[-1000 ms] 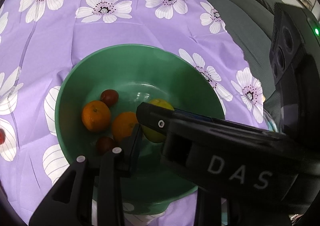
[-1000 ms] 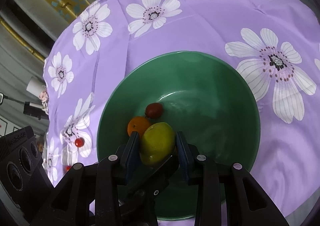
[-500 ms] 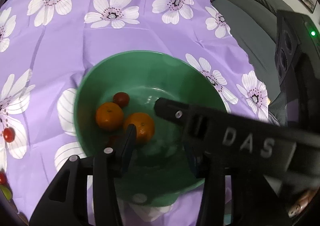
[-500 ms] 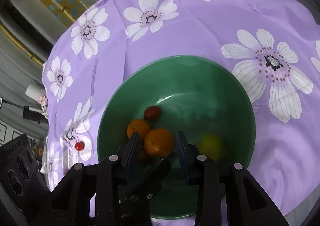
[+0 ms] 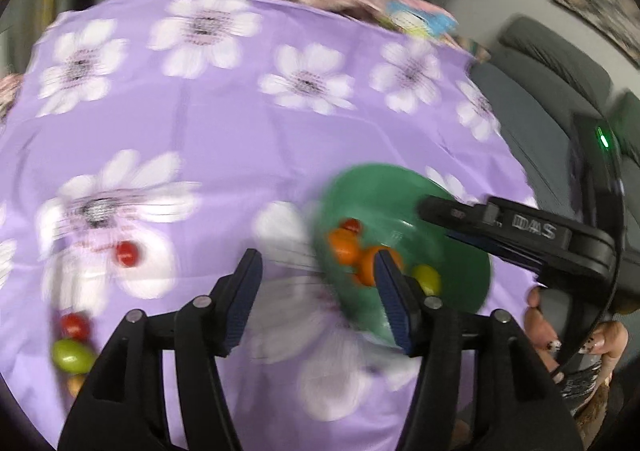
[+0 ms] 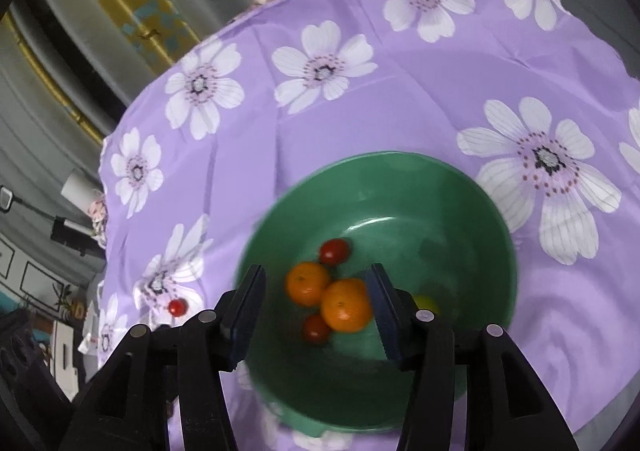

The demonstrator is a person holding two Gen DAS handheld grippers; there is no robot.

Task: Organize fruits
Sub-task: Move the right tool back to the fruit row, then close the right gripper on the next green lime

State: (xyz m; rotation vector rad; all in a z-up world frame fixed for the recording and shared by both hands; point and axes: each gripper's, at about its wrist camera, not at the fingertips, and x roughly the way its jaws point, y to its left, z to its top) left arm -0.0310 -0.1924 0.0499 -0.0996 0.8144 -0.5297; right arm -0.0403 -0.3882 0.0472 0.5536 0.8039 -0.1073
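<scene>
purple flowered cloth (image 6: 360,111) covers the bench. green bowl (image 6: 472,211) sits near, right of centre in the left wrist view. done, by the look of it: bowl holds two oranges (image 6: 346,305), two small red fruits (image 6: 334,251) and a yellow fruit (image 6: 426,303), half hidden by a finger. left to do: red fruit (image 5: 127,254) on the cloth left of the bowl, plus another red one (image 5: 74,325) and a green one (image 5: 72,355) at the near left edge. left hand-held gripper (image 5: 316,299) jaws just opened, apart, nothing between. right hand-held gripper (image 6: 316,305) jaws just opened, apart over the bowl, gripping nothing.
</scene>
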